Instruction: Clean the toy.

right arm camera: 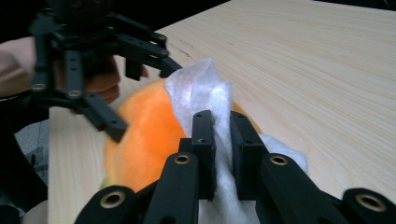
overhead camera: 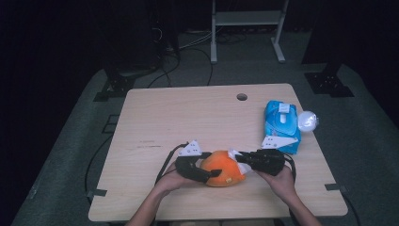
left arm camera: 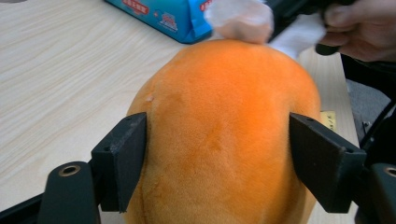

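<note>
Left gripper (left arm camera: 217, 154) straddles the orange plush toy (left arm camera: 224, 135): jaws spread wide, one on each flank, pads at or just off the fur; contact looks light and I can't tell if they actually press. Right gripper (right arm camera: 222, 140) is pinched nearly closed on a white wipe (right arm camera: 201, 93), the sheet bunched between the jaws and sticking up past the tips, its lower part lying against the toy's top. In the high view the toy (overhead camera: 223, 168) sits near the front edge of the wooden table (overhead camera: 188, 113), left gripper (overhead camera: 209, 173) just left of the toy, right gripper (overhead camera: 242, 160) just right of it, both touching or almost touching it. Behind the toy and to its right: a blue wipes pack (overhead camera: 281, 125) with a white flap lid, and a small round white object (overhead camera: 308, 121) touching the pack's right side. Nothing between pack and toy but bare tabletop. Toy is a rounded, domed orange fuzzy shape with a small yellow tag (left arm camera: 329, 119) at its edge.
</note>
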`<state>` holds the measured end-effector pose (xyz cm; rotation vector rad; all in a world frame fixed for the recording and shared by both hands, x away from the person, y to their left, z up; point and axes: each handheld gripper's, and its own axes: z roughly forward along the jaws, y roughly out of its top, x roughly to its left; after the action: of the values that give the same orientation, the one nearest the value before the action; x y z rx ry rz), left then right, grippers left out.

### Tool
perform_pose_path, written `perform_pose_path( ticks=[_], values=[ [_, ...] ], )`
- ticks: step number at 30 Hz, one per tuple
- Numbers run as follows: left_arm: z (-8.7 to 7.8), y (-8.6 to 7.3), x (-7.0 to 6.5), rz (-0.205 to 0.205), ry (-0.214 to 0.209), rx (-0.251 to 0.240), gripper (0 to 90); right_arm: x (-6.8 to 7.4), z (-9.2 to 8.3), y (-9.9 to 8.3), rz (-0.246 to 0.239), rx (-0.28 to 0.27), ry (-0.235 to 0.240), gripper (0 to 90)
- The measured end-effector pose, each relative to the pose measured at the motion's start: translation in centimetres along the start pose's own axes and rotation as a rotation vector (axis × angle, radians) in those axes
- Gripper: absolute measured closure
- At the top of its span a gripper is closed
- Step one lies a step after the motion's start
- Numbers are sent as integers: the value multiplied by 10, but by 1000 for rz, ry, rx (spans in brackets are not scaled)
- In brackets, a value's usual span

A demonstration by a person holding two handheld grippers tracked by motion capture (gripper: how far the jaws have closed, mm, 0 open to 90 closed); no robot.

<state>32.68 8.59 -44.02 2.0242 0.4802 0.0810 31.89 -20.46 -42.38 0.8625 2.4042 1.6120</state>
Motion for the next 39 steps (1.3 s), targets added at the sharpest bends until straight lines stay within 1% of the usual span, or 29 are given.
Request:
perform_pose_path(
  ticks=[1,2,3,4,6,8,10,13,14,15,16,17,18,20,22,24,25,27,29,31,32,33,34,36,37,39],
  values=[
    [0,0,-1,-1,-10,-2,227,-2,1,-1,5,1,-3,809],
    [0,1,-2,7,-26,-2,219,-5,2,-1,15,3,-7,810],
    [-1,1,-2,16,-34,1,211,-8,2,-3,32,6,-12,810],
    [-1,1,-2,20,-44,0,205,-10,2,-4,34,11,-16,810],
    [-1,2,-3,21,-46,-1,195,-13,1,-6,56,14,-11,810],
    [0,2,-4,23,-34,-1,198,-10,-1,-6,52,14,-7,810],
    [1,3,-6,27,-23,5,199,-5,-2,-3,33,7,1,810],
    [3,5,-9,33,-10,5,199,5,-2,2,14,-17,40,810],
    [4,5,-10,36,-6,7,199,10,0,5,2,-25,58,809],
    [4,6,-11,41,-3,9,199,15,2,7,-20,-21,62,809],
    [4,6,-12,48,2,14,198,19,3,9,-37,-16,58,809],
    [4,6,-12,48,3,13,198,22,5,10,-60,-8,44,809],
    [4,6,-12,46,-1,10,198,22,5,10,-64,-6,39,810],
    [4,6,-12,44,-5,4,197,18,4,9,-51,-4,36,810],
    [4,6,-12,47,-3,4,198,9,2,6,-32,4,9,810],
    [4,7,-13,50,-3,7,198,3,-1,4,-11,9,-4,810],
    [5,7,-13,53,-2,9,198,2,-3,3,-9,11,-9,810],
    [6,8,-15,56,3,6,198,2,-4,3,1,5,2,810],
    [7,9,-17,62,9,10,198,10,-3,6,-10,-10,35,810],
    [8,11,-19,69,17,13,197,18,0,10,-32,-18,64,810],
    [9,11,-20,72,20,15,197,23,2,11,-51,-15,68,809],
    [9,11,-21,76,24,18,192,26,4,12,-71,-5,62,809],
    [8,11,-20,74,24,14,191,27,6,12,-85,1,53,809],
    [7,12,-19,71,18,8,175,23,6,11,-67,3,58,810],
    [5,13,-18,67,14,3,152,20,4,9,-63,5,51,811],
    [2,15,-16,46,8,-16,131,15,2,8,-54,3,42,811]
  ],
)
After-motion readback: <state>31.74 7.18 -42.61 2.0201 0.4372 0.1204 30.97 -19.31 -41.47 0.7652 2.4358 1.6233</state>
